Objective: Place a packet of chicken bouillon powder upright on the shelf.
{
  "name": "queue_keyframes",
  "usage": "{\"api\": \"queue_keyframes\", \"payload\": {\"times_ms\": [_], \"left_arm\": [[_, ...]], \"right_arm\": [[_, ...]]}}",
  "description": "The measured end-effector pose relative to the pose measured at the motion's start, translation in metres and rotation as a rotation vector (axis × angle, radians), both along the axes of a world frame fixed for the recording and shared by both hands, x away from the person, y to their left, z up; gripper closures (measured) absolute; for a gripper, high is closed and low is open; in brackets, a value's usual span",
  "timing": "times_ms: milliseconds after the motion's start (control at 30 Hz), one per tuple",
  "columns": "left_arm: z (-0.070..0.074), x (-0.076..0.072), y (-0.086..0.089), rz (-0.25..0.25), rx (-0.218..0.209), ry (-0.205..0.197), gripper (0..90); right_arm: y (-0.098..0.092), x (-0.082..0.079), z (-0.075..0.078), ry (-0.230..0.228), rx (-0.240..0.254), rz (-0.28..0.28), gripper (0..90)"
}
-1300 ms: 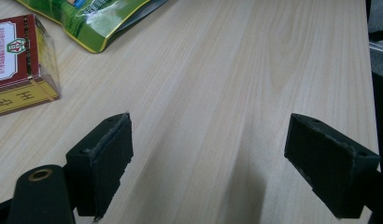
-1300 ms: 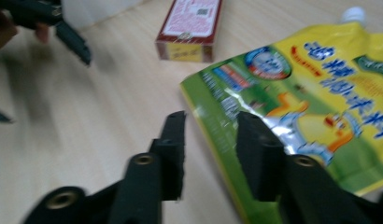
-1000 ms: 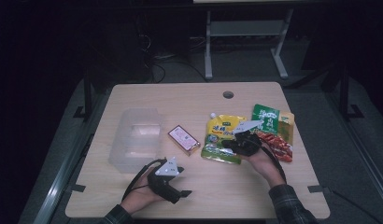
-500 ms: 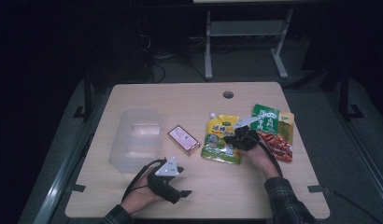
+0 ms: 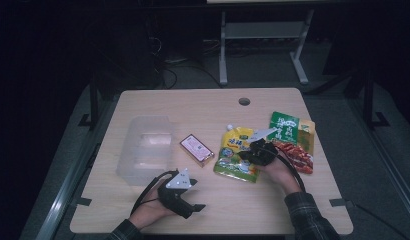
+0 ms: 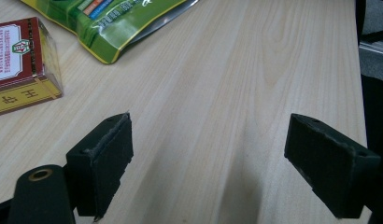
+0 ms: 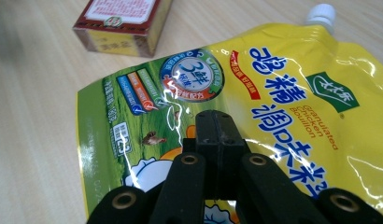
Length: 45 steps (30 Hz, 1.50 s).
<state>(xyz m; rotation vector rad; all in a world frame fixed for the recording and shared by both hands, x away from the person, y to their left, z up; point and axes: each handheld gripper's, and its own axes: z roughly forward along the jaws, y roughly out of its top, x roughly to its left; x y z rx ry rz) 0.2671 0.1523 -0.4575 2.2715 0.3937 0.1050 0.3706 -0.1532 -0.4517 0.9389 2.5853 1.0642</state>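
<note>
Going left to right across the tabletop (image 5: pixel 203 107), we see a clear plastic bin (image 5: pixel 143 147), then a small red and gold box (image 5: pixel 197 150), then the yellow bouillon pouch (image 5: pixel 236 152), and last a green and red snack bag (image 5: pixel 292 140). Our left hand-held gripper (image 6: pixel 222 161) rests near the front edge, jaws wide apart and empty. Our right hand-held gripper (image 7: pixel 215 128) hovers over the pouch's lower half with jaws pressed together, holding nothing. We judge the step to be the approach to the pouch; next we need to open the jaws and take an edge. The pouch lies flat, glossy, white cap pointing away.
</note>
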Motion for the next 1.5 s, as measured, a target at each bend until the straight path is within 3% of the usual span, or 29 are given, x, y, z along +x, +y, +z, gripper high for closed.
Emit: {"api": "queue_keyframes", "payload": {"times_ms": [600, 933, 1300, 1367, 1400, 1500], "left_arm": [[0.003, -0.001, 0.004, 0.015, -0.014, -0.004, 14.8], [0.003, -0.001, 0.003, 0.009, -0.006, -0.008, 14.8], [0.003, -0.002, 0.002, 0.011, -0.007, -0.002, 14.9], [0.003, -0.002, 0.002, 0.015, -0.013, 0.002, 14.9], [0.003, -0.002, 0.002, 0.013, -0.007, 0.001, 14.8], [0.003, -0.002, 0.002, 0.01, -0.003, -0.001, 14.9]], "right_arm": [[0.014, -0.029, 0.002, 0.018, -0.007, 0.131, 90.0], [0.029, -0.056, 0.003, 0.028, -0.021, 0.224, 90.0], [0.046, -0.087, 0.003, 0.046, -0.003, 0.331, 90.0], [0.047, -0.088, 0.002, 0.027, -0.01, 0.356, 90.0], [0.049, -0.093, 0.003, 0.05, 0.0, 0.351, 90.0], [0.054, -0.101, 0.002, 0.045, 0.009, 0.39, 90.0]]}}
